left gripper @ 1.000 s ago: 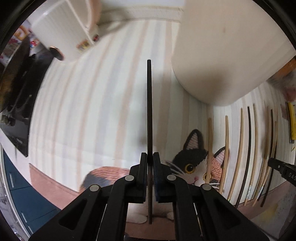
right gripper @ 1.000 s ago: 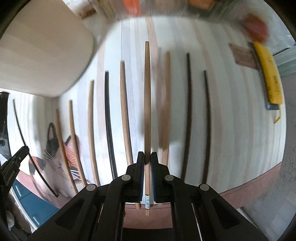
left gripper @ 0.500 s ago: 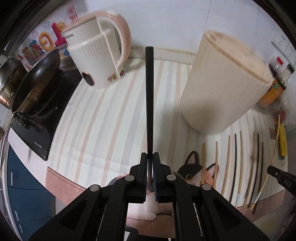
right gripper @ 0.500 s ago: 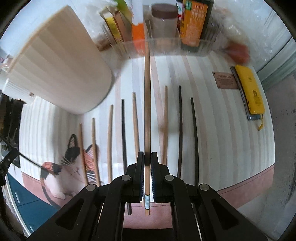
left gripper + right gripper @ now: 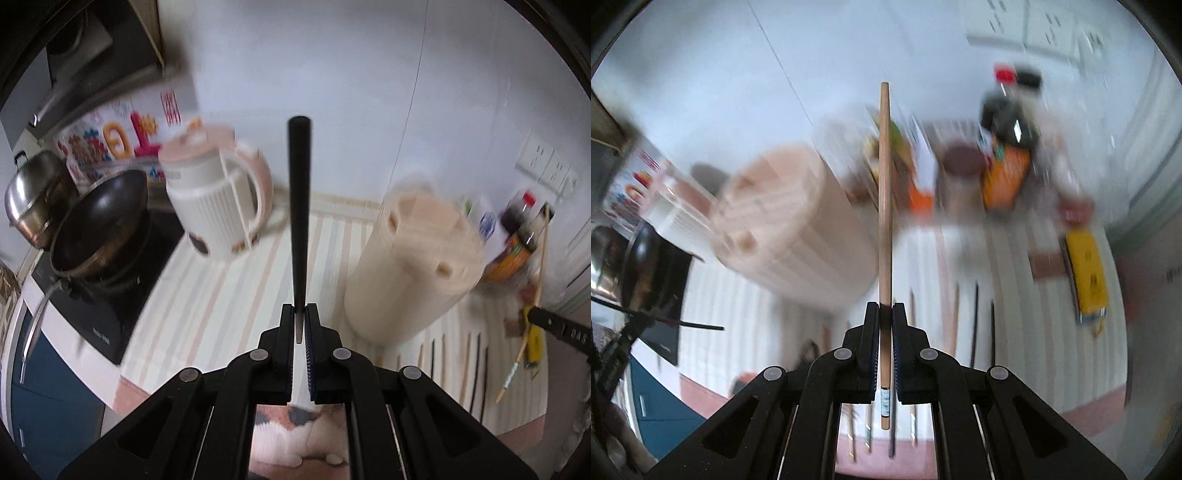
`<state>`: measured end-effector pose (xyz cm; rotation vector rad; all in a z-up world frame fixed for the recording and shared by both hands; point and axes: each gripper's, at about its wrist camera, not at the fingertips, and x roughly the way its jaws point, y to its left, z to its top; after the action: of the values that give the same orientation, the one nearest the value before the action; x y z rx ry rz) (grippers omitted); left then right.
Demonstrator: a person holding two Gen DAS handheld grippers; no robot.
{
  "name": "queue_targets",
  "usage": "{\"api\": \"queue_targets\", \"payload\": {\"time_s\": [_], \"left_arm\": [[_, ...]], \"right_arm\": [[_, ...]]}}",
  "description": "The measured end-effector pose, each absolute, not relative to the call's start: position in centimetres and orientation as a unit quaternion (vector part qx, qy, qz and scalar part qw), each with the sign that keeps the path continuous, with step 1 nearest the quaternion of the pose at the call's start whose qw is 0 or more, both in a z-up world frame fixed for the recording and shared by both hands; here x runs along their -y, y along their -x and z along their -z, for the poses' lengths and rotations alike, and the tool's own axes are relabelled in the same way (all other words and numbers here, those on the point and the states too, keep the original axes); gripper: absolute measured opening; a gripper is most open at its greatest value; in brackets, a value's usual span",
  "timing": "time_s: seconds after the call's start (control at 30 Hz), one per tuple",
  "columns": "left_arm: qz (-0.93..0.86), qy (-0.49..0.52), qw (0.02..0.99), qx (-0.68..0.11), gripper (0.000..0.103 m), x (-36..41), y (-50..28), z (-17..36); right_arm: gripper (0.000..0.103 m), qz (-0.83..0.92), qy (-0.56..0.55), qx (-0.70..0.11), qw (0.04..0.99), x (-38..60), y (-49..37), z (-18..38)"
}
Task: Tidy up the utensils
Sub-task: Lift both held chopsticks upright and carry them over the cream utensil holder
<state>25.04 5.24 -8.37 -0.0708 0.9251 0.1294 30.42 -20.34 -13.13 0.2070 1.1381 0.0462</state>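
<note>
Chopsticks are the task's things, and two of them are lifted off the counter, one in each gripper. In the left wrist view, the left gripper point(image 5: 300, 325) has its jaws clamped on one black chopstick point(image 5: 299, 206), which stands up the middle of the frame against the white wall. In the right wrist view, the right gripper point(image 5: 885, 325) has its jaws closed on one light wooden chopstick point(image 5: 885, 206), also running up the middle of the frame, its lower end poking out below the fingers.

One cream cylindrical holder point(image 5: 410, 266) with holes in its top stands right of centre in the left view, on the striped mat point(image 5: 221, 295). More chopsticks lie in a row point(image 5: 975, 325) on the mat in the lower middle of the right view; blur keeps their number from being counted exactly, though both dark and wooden ones show.

At the left of the left view are one white and pink kettle point(image 5: 214, 206), one dark wok point(image 5: 99, 225) on the black cooktop, and one steel pot point(image 5: 33, 199). One yellow flat object point(image 5: 1086, 273) lies at the right of the right view, and one dark bottle with a red cap point(image 5: 1008, 122) stands at upper right, among blurred containers.
</note>
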Motion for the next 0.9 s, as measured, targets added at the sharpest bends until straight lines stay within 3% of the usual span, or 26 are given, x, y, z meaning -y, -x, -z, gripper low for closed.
{"api": "queue_targets", "payload": {"time_s": [0.17,0.43,0.9], "left_arm": [[-0.043,0.054,0.905,-0.420,0.003,-5.2,-26.3,3.8],[-0.002,0.062,0.922,-0.382,0.003,-3.6,-29.3,-2.3],[0.061,0.068,0.900,-0.426,0.003,0.0,-35.5,0.1]], "right_arm": [[0.007,-0.049,-0.088,-0.495,0.863,18.7,-33.0,7.6],[0.007,-0.069,-0.091,-0.451,0.885,16.6,-37.6,3.2],[0.007,-0.064,-0.159,-0.405,0.898,18.1,-43.4,5.0]]}}
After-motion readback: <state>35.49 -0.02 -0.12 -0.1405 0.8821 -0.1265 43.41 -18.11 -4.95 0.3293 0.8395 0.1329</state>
